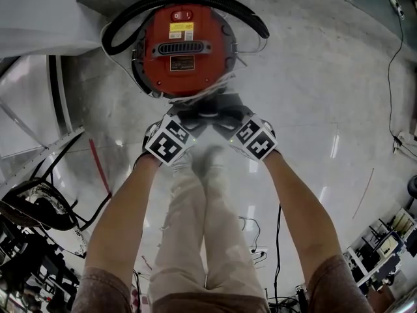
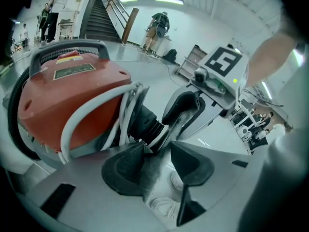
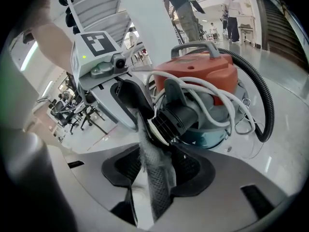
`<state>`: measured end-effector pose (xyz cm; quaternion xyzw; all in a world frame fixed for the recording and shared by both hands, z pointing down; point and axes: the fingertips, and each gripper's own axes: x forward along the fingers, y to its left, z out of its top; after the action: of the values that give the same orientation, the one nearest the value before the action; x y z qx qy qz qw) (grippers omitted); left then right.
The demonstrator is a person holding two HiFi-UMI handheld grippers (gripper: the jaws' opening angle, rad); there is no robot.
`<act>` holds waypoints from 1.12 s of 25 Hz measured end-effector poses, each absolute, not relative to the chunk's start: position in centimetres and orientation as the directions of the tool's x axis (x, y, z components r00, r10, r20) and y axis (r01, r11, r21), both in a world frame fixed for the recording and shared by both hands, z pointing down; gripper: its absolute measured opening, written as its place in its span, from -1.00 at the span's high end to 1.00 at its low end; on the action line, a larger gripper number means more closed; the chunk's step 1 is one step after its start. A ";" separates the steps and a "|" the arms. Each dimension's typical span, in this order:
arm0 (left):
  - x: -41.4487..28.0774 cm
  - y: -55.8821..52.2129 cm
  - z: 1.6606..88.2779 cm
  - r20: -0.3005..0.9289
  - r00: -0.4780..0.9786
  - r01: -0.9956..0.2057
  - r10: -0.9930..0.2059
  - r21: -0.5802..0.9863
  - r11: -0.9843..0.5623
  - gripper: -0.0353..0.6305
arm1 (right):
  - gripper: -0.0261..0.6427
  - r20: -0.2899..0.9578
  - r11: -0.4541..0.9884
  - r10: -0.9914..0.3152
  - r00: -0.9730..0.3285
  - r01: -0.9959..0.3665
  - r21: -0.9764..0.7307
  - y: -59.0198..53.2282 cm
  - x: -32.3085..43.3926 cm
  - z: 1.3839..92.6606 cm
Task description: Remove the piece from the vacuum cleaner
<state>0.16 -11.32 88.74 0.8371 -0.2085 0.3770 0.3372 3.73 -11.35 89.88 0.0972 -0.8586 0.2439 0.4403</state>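
Note:
The red vacuum cleaner (image 1: pixel 182 44) stands on the floor, ringed by its black hose (image 1: pixel 124 25) and wrapped in a white cord (image 3: pixel 212 88). From its side juts a black ribbed inlet piece (image 2: pixel 145 122) (image 3: pixel 176 120). A grey mesh strip (image 3: pixel 157 178) (image 2: pixel 152 170) hangs from that piece. My left gripper (image 2: pixel 155 149) (image 1: pixel 199 113) and right gripper (image 3: pixel 158 151) (image 1: pixel 221 111) meet there from opposite sides, each pointing steeply down. The strip runs between both pairs of jaws, and a gap still shows beside it, so both are open.
The person's legs and shoes (image 1: pixel 202 207) are directly under the grippers. Chairs and cables (image 1: pixel 39 207) crowd the lower left, and a thin cable (image 1: pixel 391 64) crosses the floor at right. A staircase (image 2: pixel 101 18) and people (image 2: pixel 157 28) are far behind.

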 end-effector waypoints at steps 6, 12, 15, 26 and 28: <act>0.3 -10.6 88.9 0.775 0.622 -0.626 -0.111 0.408 -0.665 0.52 | 0.53 0.806 0.837 0.048 -0.590 -0.416 -0.355 -10.9 4.1 89.7; 0.2 -10.6 88.7 0.781 0.605 -0.669 -0.156 0.392 -0.631 0.56 | 0.56 0.804 0.817 0.013 -0.595 -0.457 -0.352 -11.0 4.2 89.6; 0.2 -10.4 88.5 0.784 0.600 -0.690 -0.161 0.405 -0.600 0.57 | 0.58 0.803 0.802 0.005 -0.596 -0.477 -0.359 -11.0 4.3 89.5; 0.0 -9.5 88.3 0.784 0.594 -0.713 -0.180 0.410 -0.568 0.61 | 0.68 0.806 0.780 -0.048 -0.589 -0.527 -0.339 -10.8 4.5 89.5; -0.1 -9.5 88.3 0.786 0.590 -0.719 -0.186 0.406 -0.564 0.61 | 0.69 0.806 0.776 -0.056 -0.589 -0.534 -0.337 -10.7 4.5 89.5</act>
<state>-0.13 -9.47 88.30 0.8095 -0.2795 0.3563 0.3737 4.46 -10.69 89.53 0.1744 -0.8444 0.2858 0.4182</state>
